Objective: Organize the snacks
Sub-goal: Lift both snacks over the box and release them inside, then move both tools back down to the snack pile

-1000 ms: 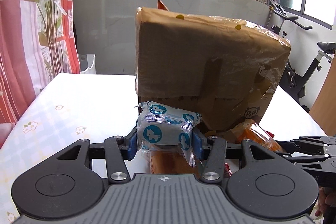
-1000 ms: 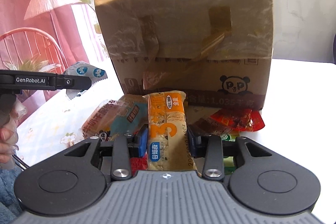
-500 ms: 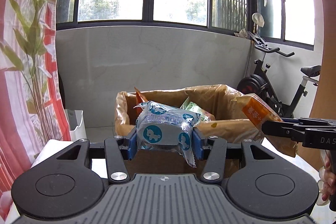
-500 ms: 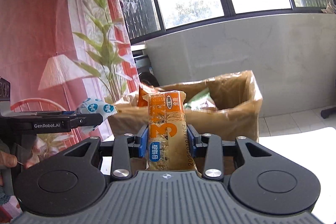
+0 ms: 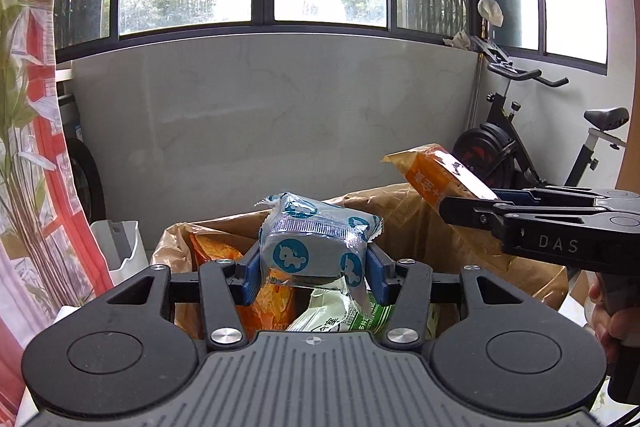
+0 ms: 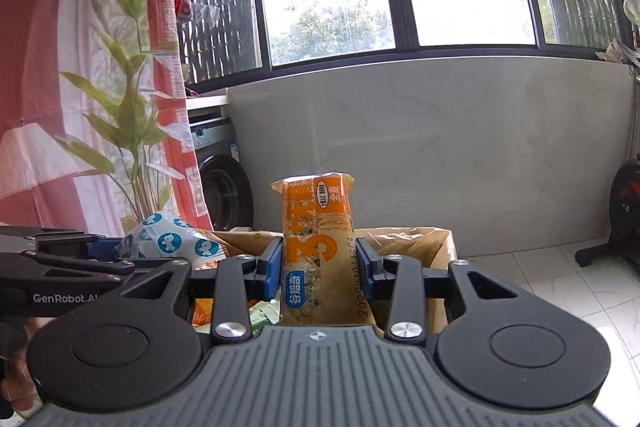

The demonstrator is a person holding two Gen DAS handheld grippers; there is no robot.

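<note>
Left wrist view: left tongs [image 5: 314, 269] pinching blue-spotted packet [image 5: 316, 247], right tongs [image 6: 319, 273] pinching orange bar [image 6: 316, 251], both lifted from worktop level to above open carton [image 5: 420, 223], ready for dropping in.

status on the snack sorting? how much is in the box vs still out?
Done: an orange packet and a green packet lie in the cardboard box. In hand: left gripper clamps a blue-and-white pack, right gripper an orange bar, both above the box. Left: dropping them in; the table is out of view.

Blue-spotted packet [image 5: 318, 245] and orange bar [image 6: 318, 251] above open box [image 5: 404, 223].
</note>
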